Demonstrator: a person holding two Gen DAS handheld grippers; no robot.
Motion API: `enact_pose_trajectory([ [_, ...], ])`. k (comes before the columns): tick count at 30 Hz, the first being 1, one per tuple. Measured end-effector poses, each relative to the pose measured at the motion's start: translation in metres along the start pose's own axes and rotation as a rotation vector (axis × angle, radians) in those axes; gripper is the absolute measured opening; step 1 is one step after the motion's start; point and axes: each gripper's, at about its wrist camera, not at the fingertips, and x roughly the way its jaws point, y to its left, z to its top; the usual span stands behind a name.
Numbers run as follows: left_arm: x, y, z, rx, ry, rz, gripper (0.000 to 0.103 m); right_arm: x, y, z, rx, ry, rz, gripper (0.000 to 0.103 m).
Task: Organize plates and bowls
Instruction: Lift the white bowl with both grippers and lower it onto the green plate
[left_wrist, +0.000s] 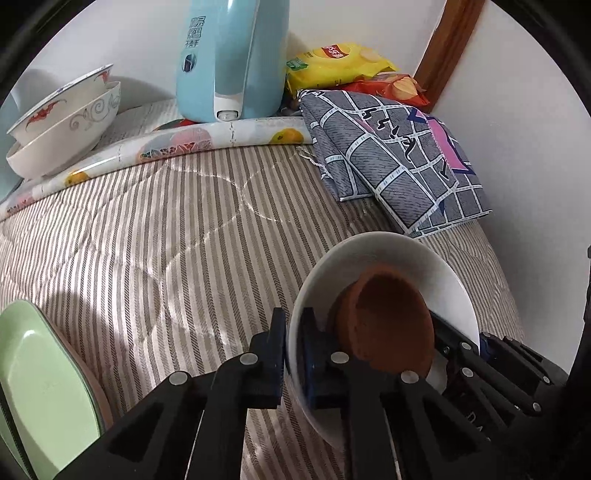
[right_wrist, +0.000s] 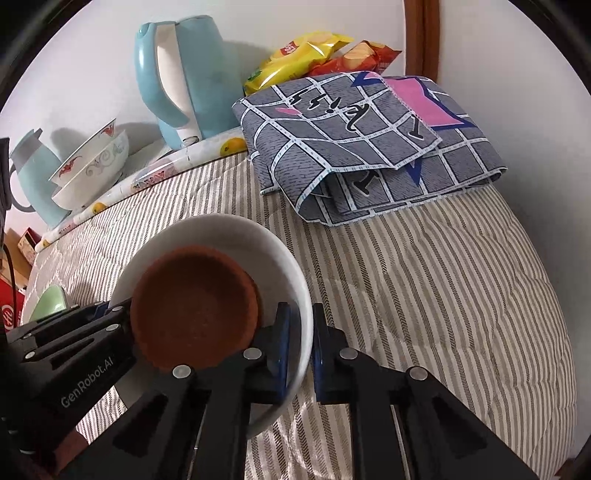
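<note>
Both tongs are pinching the rim of one white bowl (left_wrist: 388, 258) from opposite sides: the left tongs (left_wrist: 293, 354) are clamping its left edge, and the right tongs (right_wrist: 301, 350) are clamping its right edge. Sitting inside that bowl is a smaller brown bowl (right_wrist: 195, 306), nested and tilted slightly. Whether the white bowl is hanging just above the striped bed cover (right_wrist: 443, 295) or touching it, I cannot tell.

Judging from this, the step in hand is carrying the nested pair toward the other crockery. Two patterned bowls (left_wrist: 62, 129) are standing stacked at the far left, on a fruit-print mat (left_wrist: 221, 136) beside a blue kettle (left_wrist: 232, 59). A green plate (left_wrist: 44, 387) is lying near the left tongs. A folded grey cloth (right_wrist: 369, 147) and snack bags (right_wrist: 303, 55) are lying well apart, at the back right.

The next move probably calls for both hands travelling together, keeping the bowl level so the brown one is not sliding out.
</note>
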Motion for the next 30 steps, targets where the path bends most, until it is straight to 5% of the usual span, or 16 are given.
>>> enact_pose_trajectory([
  [30,-0.076,0.003,-0.024,0.014,-0.067,-0.005,0.009,-0.075,0.022,-0.027,0.015,-0.078,-0.002,0.01],
])
